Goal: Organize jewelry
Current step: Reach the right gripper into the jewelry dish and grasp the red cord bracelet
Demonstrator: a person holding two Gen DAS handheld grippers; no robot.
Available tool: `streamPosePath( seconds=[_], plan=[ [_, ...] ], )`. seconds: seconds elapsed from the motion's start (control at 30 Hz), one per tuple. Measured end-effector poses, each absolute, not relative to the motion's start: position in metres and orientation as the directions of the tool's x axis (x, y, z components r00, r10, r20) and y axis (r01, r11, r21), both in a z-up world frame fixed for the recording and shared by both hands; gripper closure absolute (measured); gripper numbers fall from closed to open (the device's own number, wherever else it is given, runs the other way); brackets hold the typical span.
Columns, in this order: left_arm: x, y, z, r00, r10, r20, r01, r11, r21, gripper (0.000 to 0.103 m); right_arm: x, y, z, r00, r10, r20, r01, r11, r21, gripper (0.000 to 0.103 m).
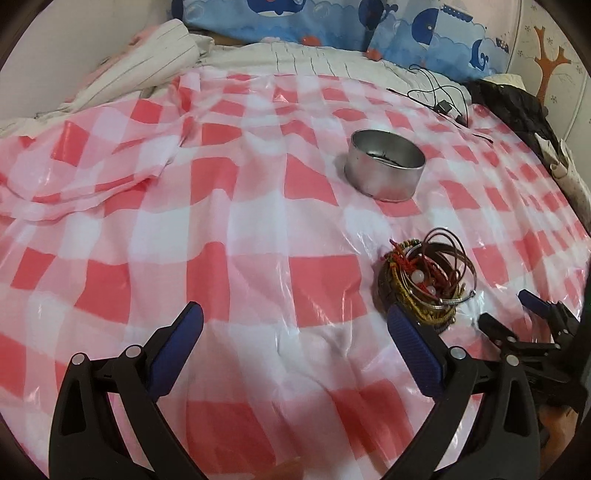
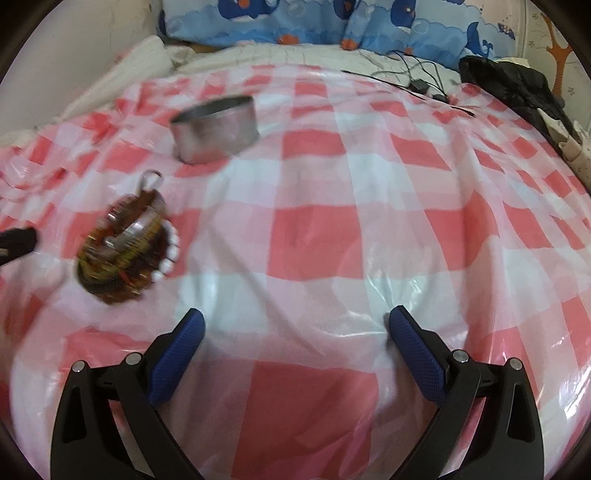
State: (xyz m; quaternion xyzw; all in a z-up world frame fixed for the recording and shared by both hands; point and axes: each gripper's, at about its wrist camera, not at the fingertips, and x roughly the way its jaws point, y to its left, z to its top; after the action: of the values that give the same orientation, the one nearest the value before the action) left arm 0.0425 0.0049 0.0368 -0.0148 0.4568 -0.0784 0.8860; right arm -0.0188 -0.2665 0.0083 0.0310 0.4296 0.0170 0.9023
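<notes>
Nearest the left wrist camera, the left gripper hangs low over the red-and-white checked cloth with its blue-padded fingers spread wide and nothing between them. Its right finger pad sits right at the near edge of the pile of bracelets, overlapping it in the picture, though whether it actually touches is hard to say from this angle. Off to the right of that pile, low in the same view, the right gripper shows as black arms with a blue tip, close to the cloth.

From the right wrist camera, the right gripper is likewise released, jaws wide apart over a bare stretch of the cloth, holding nothing. The bracelets lie to its left and a little ahead, blurred here: a heap of brown cords, metal bangles and a string of white beads. A dark tip at the far left edge of that view is probably the left gripper.

Further on, a round metal tin stands upright on the cloth, well apart from the bracelets, its top uncovered and some thin dark thing lying inside; the tin appears beyond the pile in the right view too.

At the far end lie a black cable, a rumpled white sheet, a dark bundle, and a blue whale-print pillow against the wall.
</notes>
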Motion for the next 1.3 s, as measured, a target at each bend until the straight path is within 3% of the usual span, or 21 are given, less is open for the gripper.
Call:
streamPosePath(
  seconds=[0.17, 0.33, 0.6, 0.67, 0.73, 0.8, 0.9, 1.3],
  plan=[
    [0.046, 0.020, 0.042, 0.560, -0.295, -0.774, 0.099, 0.952, -0.291, 0.007, -0.008, -0.269, 0.039, 0.685, 0.192, -0.702, -0.098, 0.980, 0.173, 0.007],
    [0.046, 0.020, 0.054, 0.614, -0.191, -0.766, 0.071, 0.980, -0.188, 0.007, 0.024, -0.250, 0.050, 0.645, 0.328, -0.690, -0.266, 0.943, 0.200, 0.007],
    [0.053, 0.025, 0.052, 0.617, -0.184, -0.765, 0.046, 0.979, -0.198, 0.007, 0.064, -0.208, 0.037, 0.542, 0.413, -0.732, -0.403, 0.892, 0.204, 0.008],
    [0.053, 0.024, 0.053, 0.623, -0.175, -0.762, 0.045, 0.981, -0.188, 0.007, 0.066, -0.208, 0.035, 0.534, 0.432, -0.727, -0.415, 0.883, 0.220, 0.025],
    [0.053, 0.023, 0.053, 0.628, -0.169, -0.759, 0.048, 0.983, -0.180, 0.007, 0.067, -0.213, 0.032, 0.517, 0.453, -0.727, -0.411, 0.876, 0.253, 0.078],
    [0.053, 0.021, 0.052, 0.625, -0.173, -0.762, 0.054, 0.982, -0.179, 0.007, 0.066, -0.216, 0.029, 0.505, 0.465, -0.727, -0.417, 0.869, 0.266, 0.094],
    [0.052, 0.018, 0.052, 0.620, -0.170, -0.766, 0.061, 0.984, -0.170, 0.007, 0.059, -0.223, 0.039, 0.519, 0.506, -0.690, -0.434, 0.851, 0.298, 0.100],
    [0.045, -0.007, 0.048, 0.594, -0.223, -0.773, 0.175, 0.974, -0.146, 0.007, 0.030, -0.279, 0.087, 0.577, 0.706, -0.410, -0.462, 0.697, 0.549, 0.101]
  ],
)
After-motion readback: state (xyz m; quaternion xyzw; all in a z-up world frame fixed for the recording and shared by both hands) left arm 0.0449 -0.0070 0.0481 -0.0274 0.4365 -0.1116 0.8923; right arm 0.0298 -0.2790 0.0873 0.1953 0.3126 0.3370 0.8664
